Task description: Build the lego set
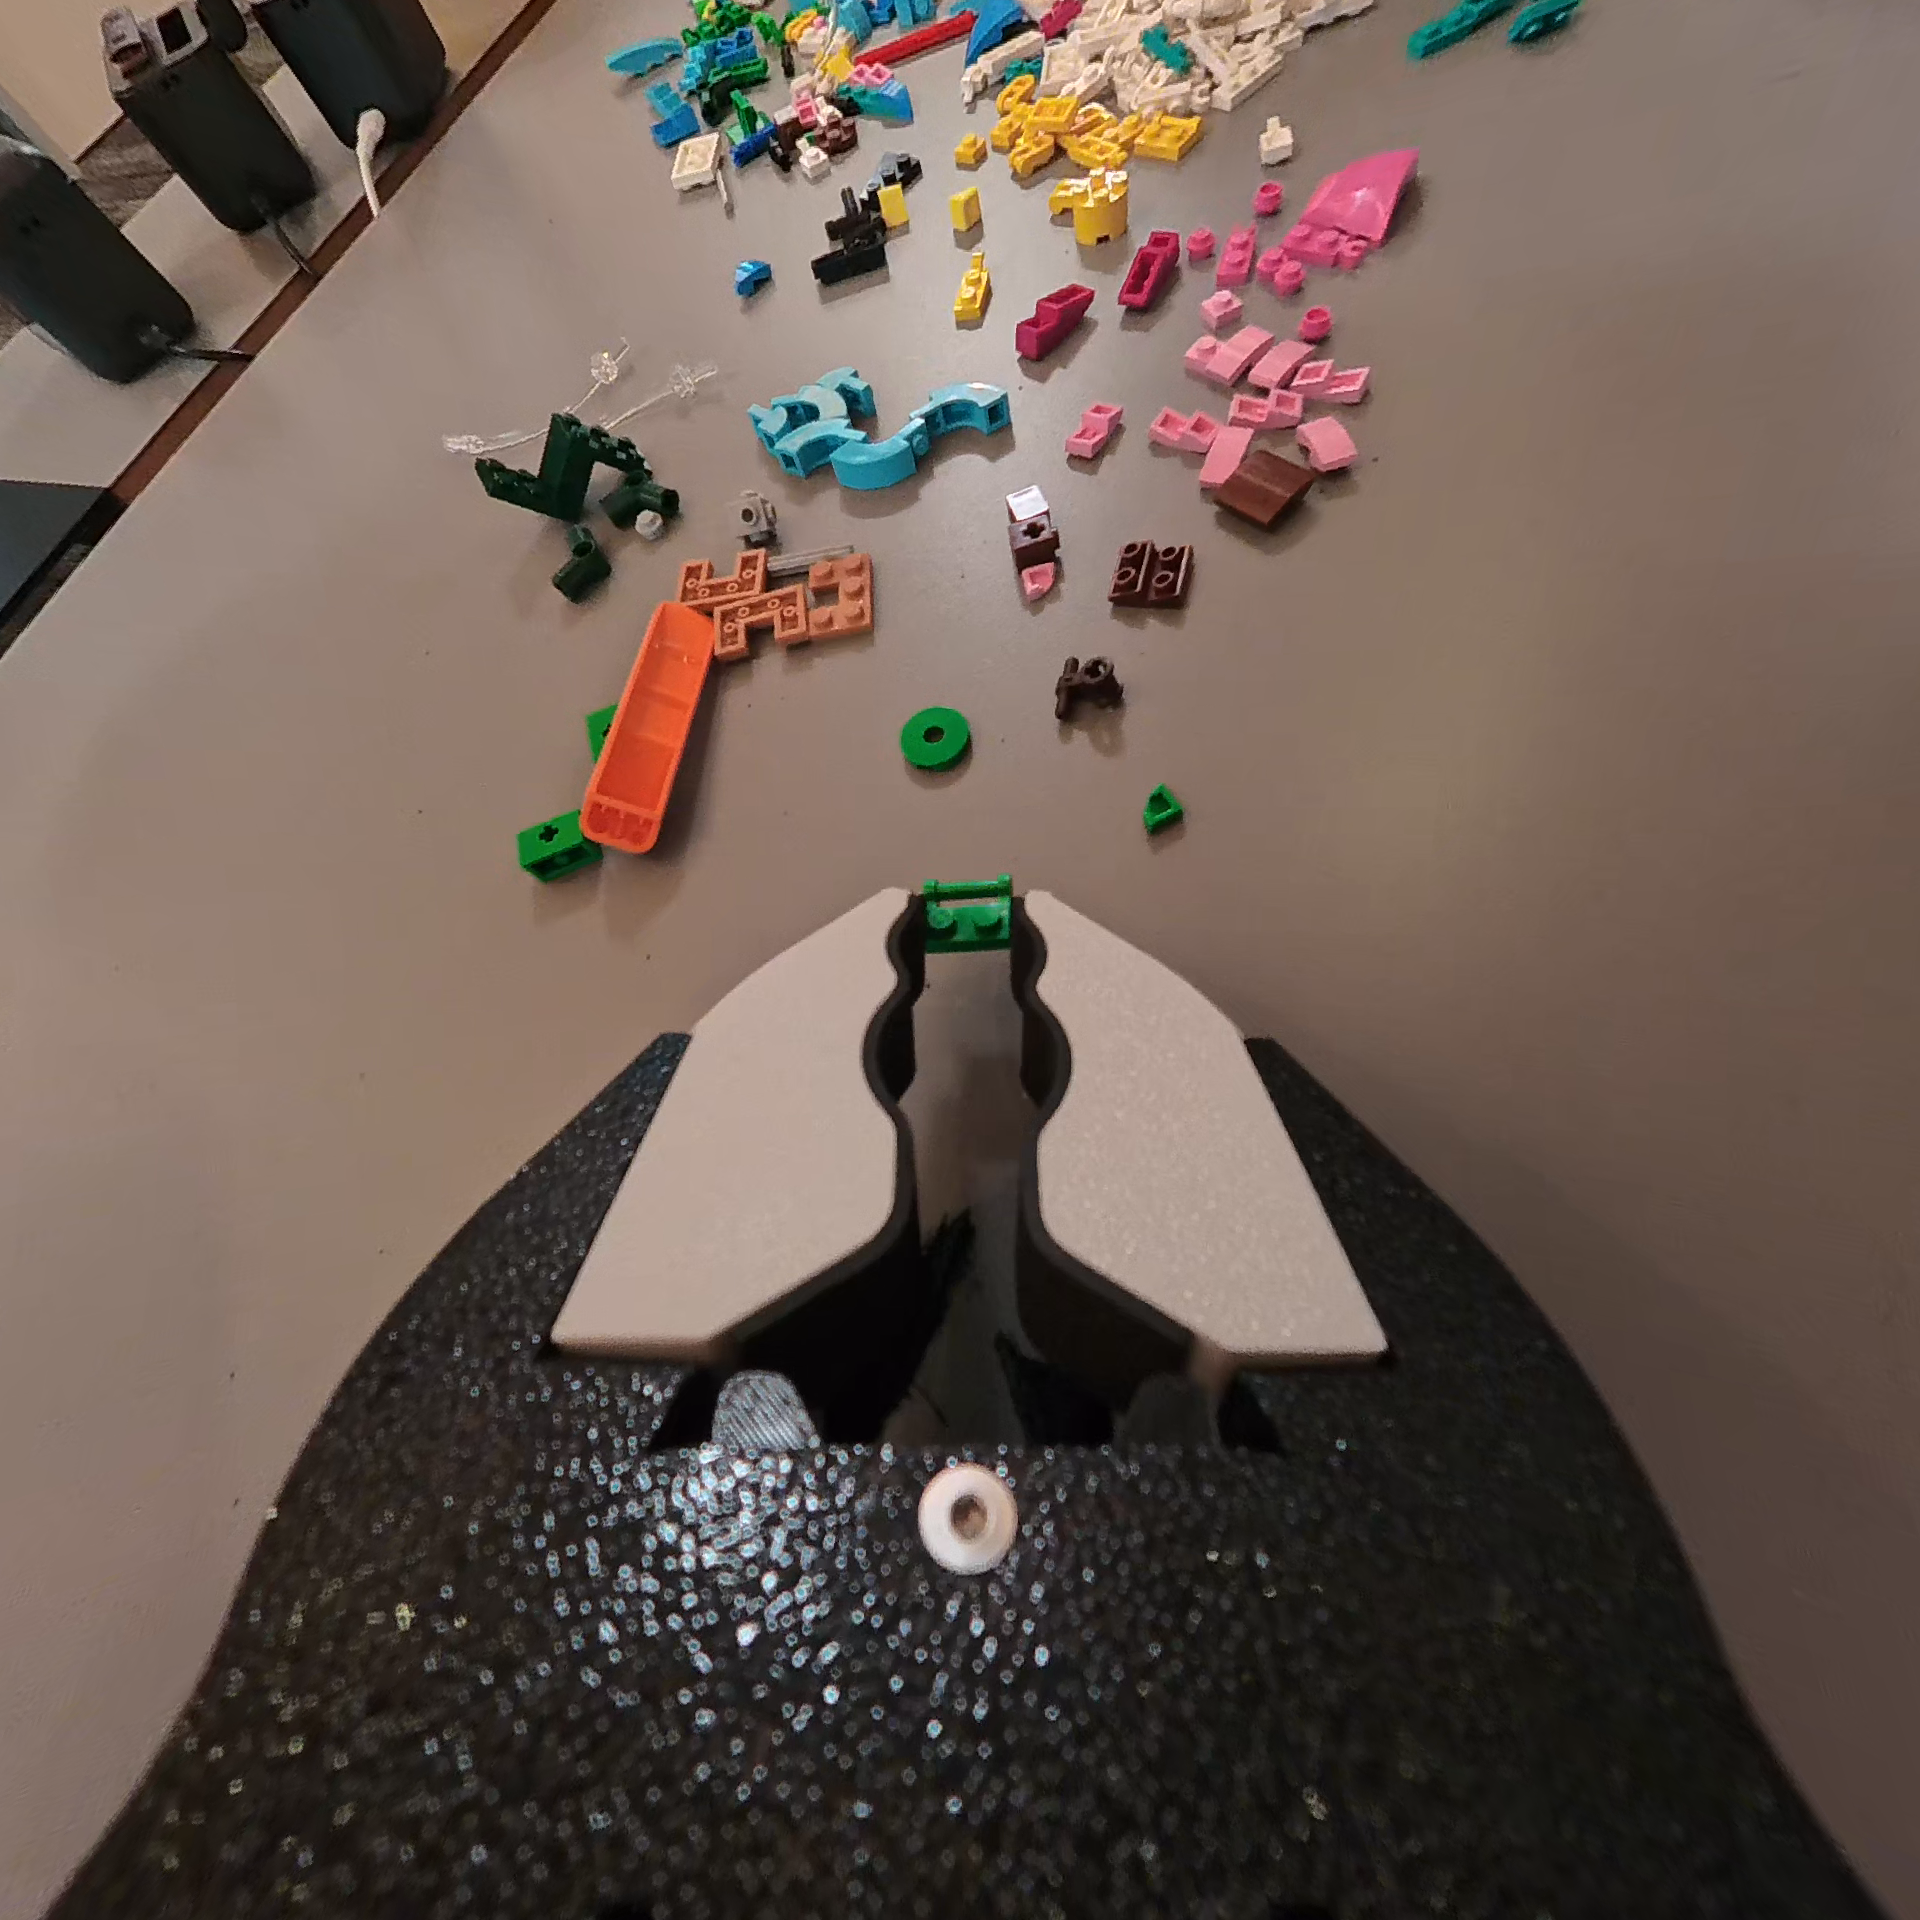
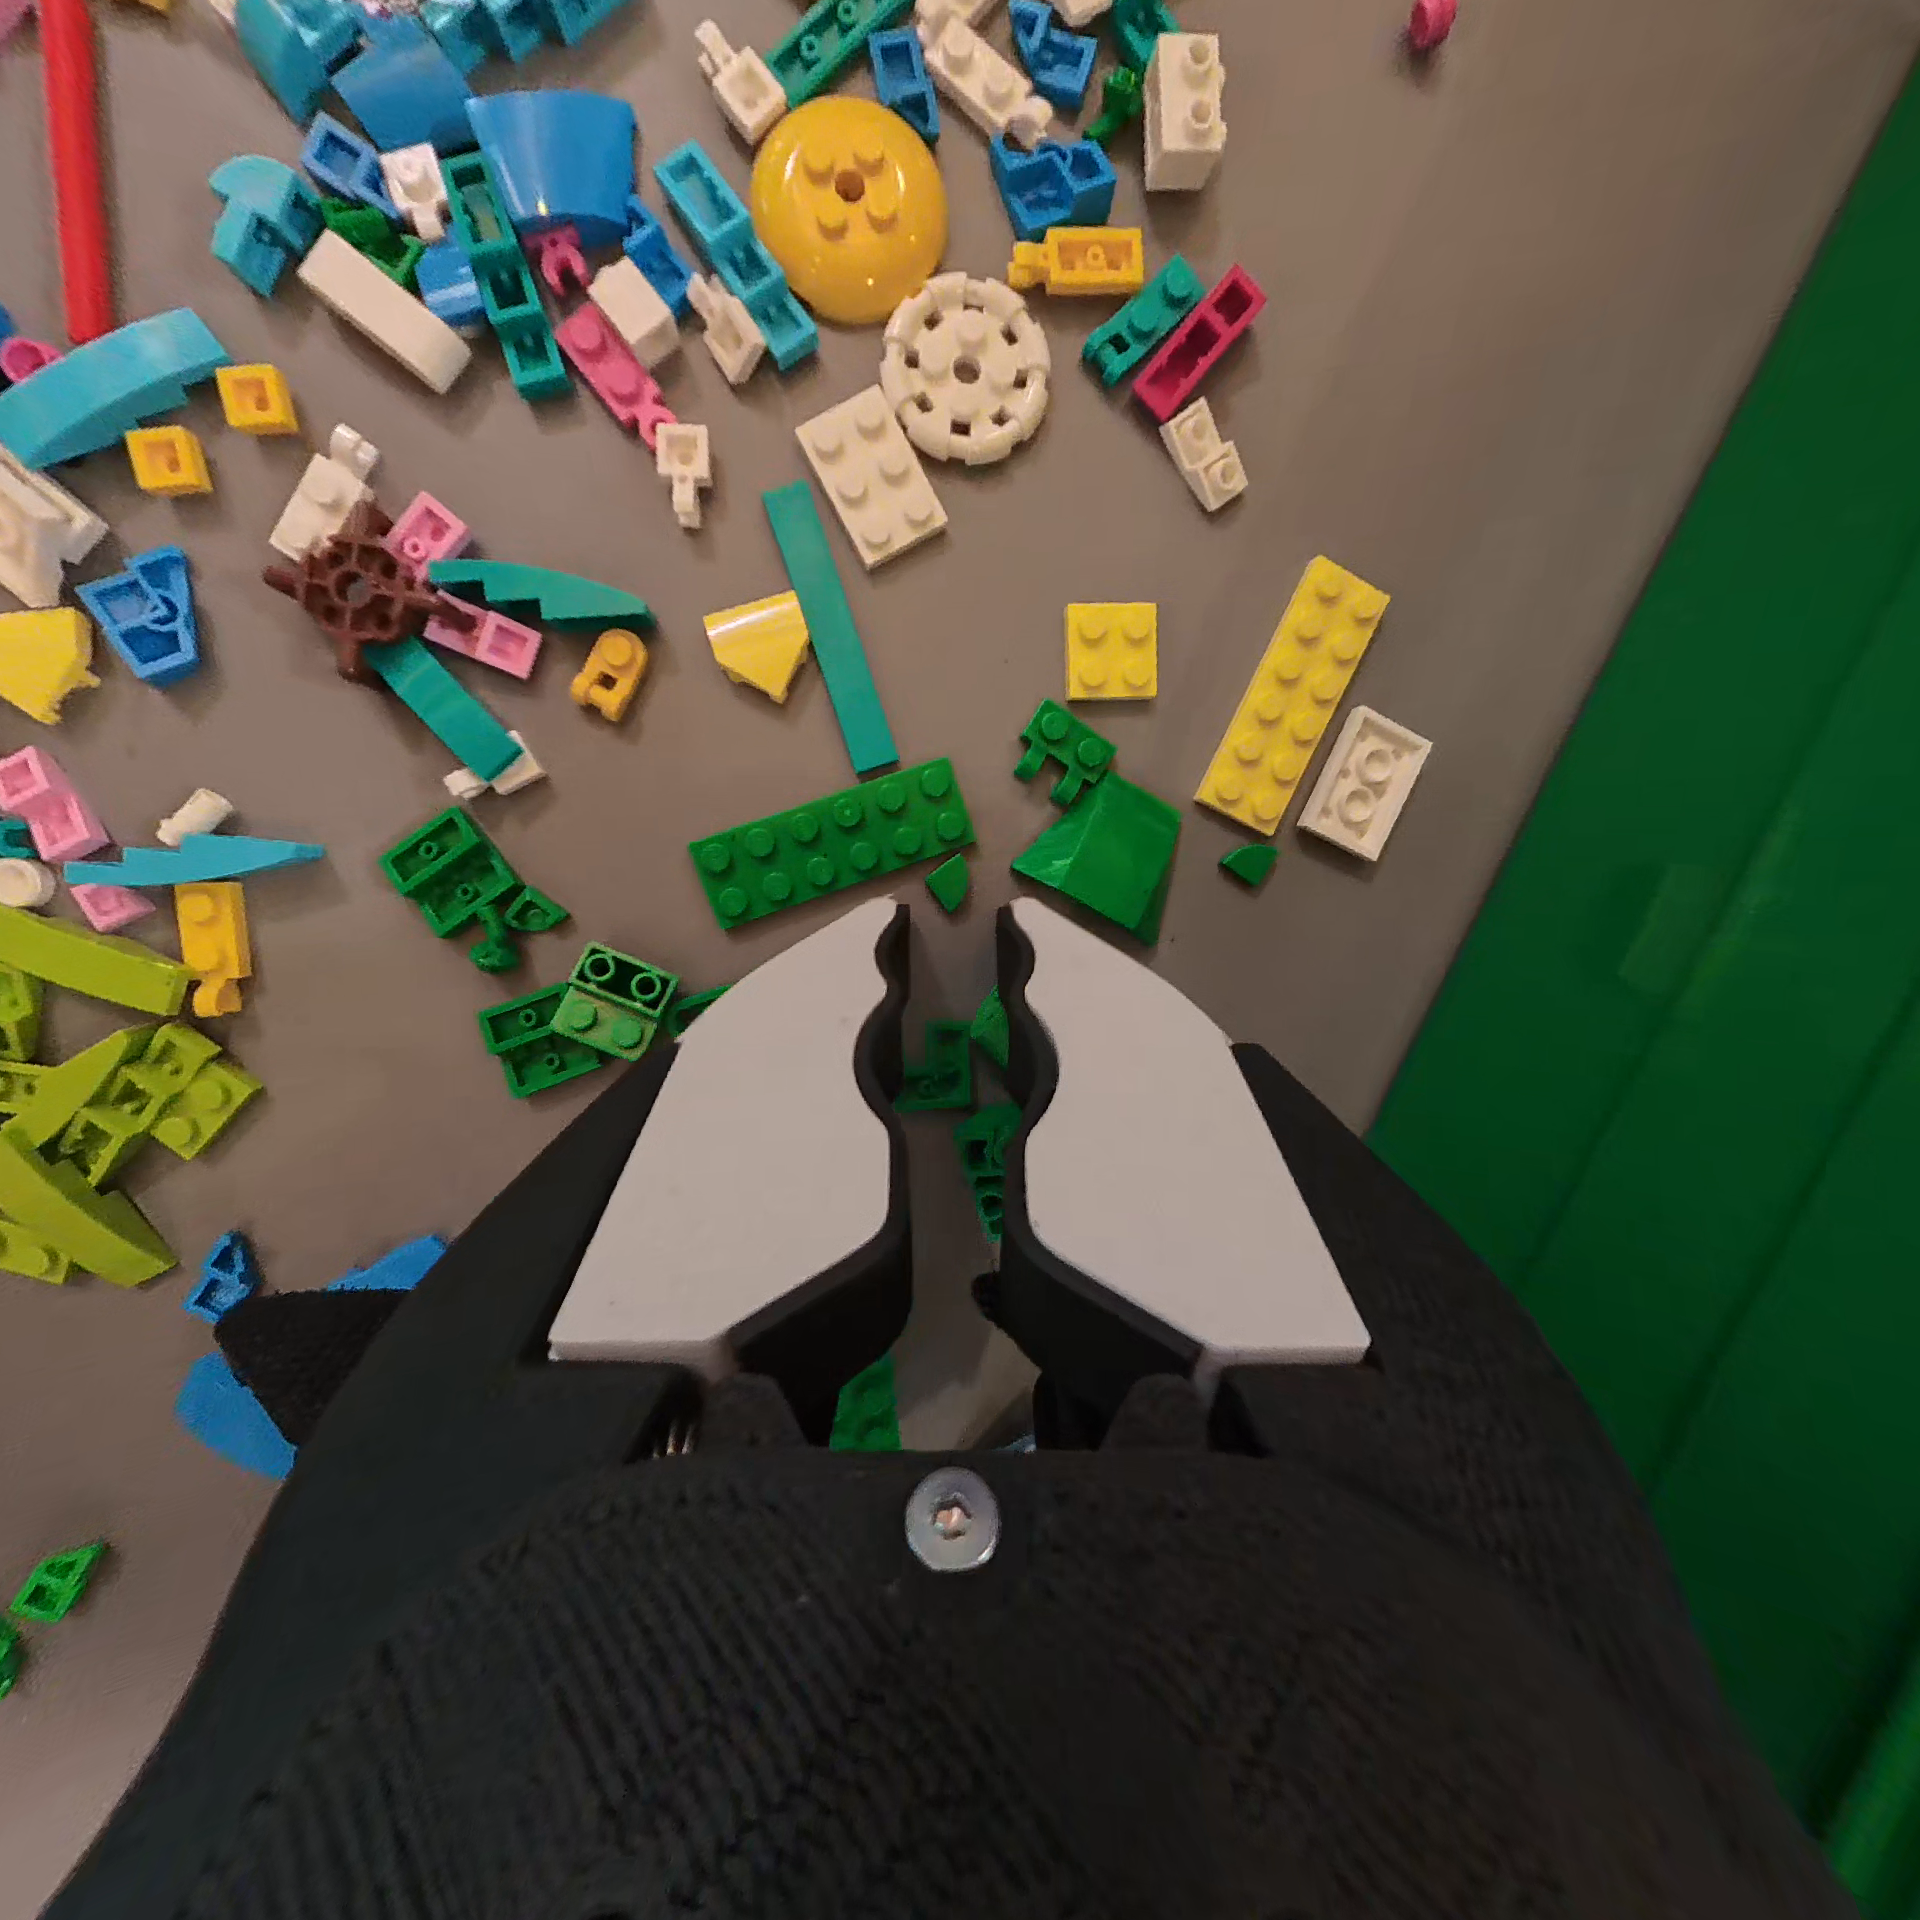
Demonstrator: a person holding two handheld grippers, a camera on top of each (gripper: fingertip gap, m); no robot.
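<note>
My left gripper [image 1: 968, 935] is shut on a small green plate with a bar handle [image 1: 966, 904], pinched at the fingertips just above the grey table [image 1: 1455, 935]. My right gripper [image 2: 953, 920] is slightly open and empty, pointing down over a cluster of green pieces [image 2: 940, 1070] that its fingers partly hide. A tiny green wedge tile [image 2: 949, 881] lies just ahead of its tips. A green two-by-six plate [image 2: 831, 840] lies to the left of the tips and a green slope brick [image 2: 1101, 857] to the right.
Ahead of the left gripper lie an orange long piece [image 1: 649, 727], a green round tile [image 1: 935, 738], turquoise curves [image 1: 873, 431] and pink bricks [image 1: 1268, 405]. Black devices [image 1: 208, 114] stand beyond the table's left edge. A green surface [image 2: 1714, 935] borders the table on the right. About 55 cm separates my left fingertips from my right.
</note>
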